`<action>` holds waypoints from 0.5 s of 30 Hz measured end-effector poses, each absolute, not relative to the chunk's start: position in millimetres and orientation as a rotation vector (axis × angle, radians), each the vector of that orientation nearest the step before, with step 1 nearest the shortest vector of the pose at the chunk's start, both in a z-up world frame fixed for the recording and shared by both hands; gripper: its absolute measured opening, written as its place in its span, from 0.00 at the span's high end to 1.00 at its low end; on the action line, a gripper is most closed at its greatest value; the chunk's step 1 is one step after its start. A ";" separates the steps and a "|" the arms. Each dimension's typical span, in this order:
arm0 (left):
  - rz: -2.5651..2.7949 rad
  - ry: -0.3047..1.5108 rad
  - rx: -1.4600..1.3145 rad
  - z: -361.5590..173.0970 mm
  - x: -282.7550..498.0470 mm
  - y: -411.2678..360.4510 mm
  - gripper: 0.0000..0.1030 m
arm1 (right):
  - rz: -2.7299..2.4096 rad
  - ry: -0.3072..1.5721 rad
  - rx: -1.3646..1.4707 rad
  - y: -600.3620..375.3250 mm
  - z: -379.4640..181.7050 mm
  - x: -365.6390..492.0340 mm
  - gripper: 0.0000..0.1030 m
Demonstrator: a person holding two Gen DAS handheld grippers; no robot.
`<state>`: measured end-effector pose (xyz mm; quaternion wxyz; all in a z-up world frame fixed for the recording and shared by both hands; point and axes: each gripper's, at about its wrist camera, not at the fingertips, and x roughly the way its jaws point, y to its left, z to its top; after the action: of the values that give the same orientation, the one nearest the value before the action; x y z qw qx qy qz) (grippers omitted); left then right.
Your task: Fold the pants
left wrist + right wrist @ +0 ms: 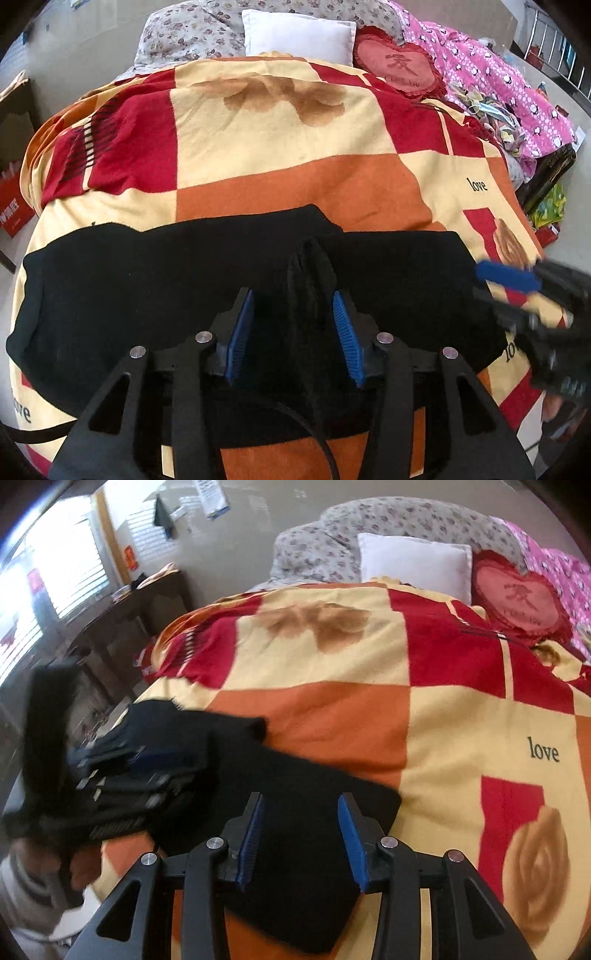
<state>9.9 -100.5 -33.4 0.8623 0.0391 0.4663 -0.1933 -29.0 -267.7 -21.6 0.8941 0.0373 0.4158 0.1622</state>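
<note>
Pants [147, 295] lie flat on blanket [295, 173], a raised fold between left tool [293, 332] pads

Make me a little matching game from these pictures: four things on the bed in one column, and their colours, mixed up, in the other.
Things:
1. pants
2. square pillow
3. heart cushion
4. penguin-print cloth

Colours:
A. white
B. pink
C. black
D. red

Pairs: 1-C, 2-A, 3-D, 4-B
</note>
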 end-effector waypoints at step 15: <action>-0.342 0.980 0.052 -21.5 -3.6 -65.5 0.57 | 0.366 0.916 0.023 -242.9 -26.5 -45.2 0.61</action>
<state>-3.6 -65.5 -21.5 0.8680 0.0251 0.4682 -0.1632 -45.2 -242.9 -26.5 0.8808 0.0112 0.4394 0.1759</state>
